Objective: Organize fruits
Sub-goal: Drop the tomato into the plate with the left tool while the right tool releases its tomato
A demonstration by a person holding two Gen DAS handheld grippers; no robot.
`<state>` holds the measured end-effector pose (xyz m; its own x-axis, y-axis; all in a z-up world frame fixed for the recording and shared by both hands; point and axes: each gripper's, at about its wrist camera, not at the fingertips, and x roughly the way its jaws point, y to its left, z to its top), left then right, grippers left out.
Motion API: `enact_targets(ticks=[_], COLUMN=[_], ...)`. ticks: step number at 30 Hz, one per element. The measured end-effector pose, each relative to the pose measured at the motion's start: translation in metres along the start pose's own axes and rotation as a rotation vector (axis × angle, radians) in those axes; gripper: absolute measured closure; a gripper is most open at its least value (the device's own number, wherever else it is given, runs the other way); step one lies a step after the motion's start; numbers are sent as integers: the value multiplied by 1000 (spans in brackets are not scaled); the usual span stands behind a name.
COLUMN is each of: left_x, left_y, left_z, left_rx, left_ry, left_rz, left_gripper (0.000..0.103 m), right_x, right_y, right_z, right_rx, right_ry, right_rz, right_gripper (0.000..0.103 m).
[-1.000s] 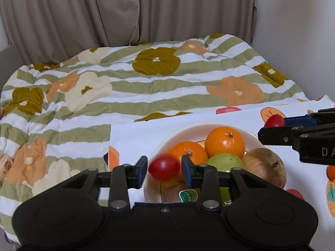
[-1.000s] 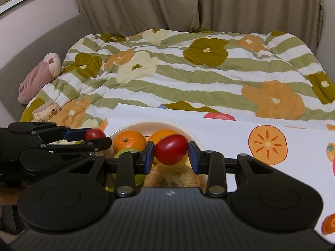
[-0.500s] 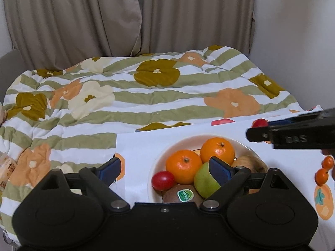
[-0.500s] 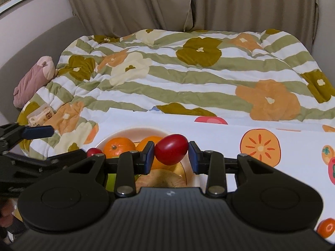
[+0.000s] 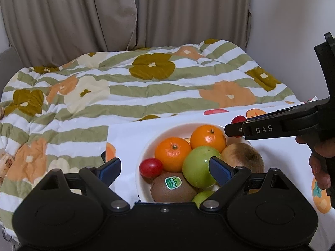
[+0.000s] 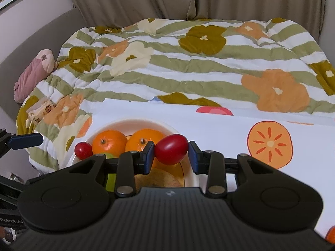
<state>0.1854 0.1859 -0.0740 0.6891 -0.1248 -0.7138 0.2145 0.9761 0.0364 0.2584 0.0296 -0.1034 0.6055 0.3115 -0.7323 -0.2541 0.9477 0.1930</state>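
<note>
A white bowl (image 5: 144, 152) on the white fruit-print cloth holds two oranges (image 5: 173, 154), a green apple (image 5: 199, 166), a kiwi with a sticker (image 5: 170, 188), a brown fruit (image 5: 244, 156) and a red cherry tomato (image 5: 151, 167). My left gripper (image 5: 165, 170) is open and empty above the bowl's near left side. My right gripper (image 6: 171, 154) is shut on a second red cherry tomato (image 6: 171, 149) and holds it above the bowl's right rim (image 6: 189, 179). It also shows in the left wrist view (image 5: 237, 123), coming in from the right.
The white cloth (image 6: 230, 129) lies on a striped floral quilt (image 6: 188, 67). A pink plush (image 6: 33, 73) and a small packet (image 6: 40, 109) sit at the quilt's left. Curtains hang behind. A person's hand (image 5: 320, 163) holds the right gripper.
My left gripper opened and let its cherry tomato into the bowl's left side, then drew back. My right gripper moved a little over the bowl, still holding its tomato.
</note>
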Motion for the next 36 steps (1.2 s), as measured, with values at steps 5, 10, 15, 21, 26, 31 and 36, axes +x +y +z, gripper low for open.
enact_targets(ticks=[5,10,15,21,26,31,36], left_x=[2,0,-6,-17,-34,-59,-83], left_y=[-3,-4,-7,-13,-25,-43,-67], left_z=[-3,-4,-6,-5,-3,-6,-10], left_rx=[-6,-12,-18,-23,-32,-68,-95], left_ry=[5,10,9,1,-17,-38,-65], left_rz=[4,8,17,31,51,90,127], left_gripper=[9,9,9,9,9,9,10], right_x=[-1,-8,-15,-34,-64,-100,-137], right_y=[1,2,3,4,1,-8,-32], right_z=[-2,-7,-10,-11,-14,-19,-31], right_rx=[-6,-22,-33,-50,-56,-88,-94], right_ry=[-22,-49,-69,-85,-102,-100,-122], right_rz=[-26,4,0,7,13,15,17], right_gripper=[30,0,0,0,0,0,0])
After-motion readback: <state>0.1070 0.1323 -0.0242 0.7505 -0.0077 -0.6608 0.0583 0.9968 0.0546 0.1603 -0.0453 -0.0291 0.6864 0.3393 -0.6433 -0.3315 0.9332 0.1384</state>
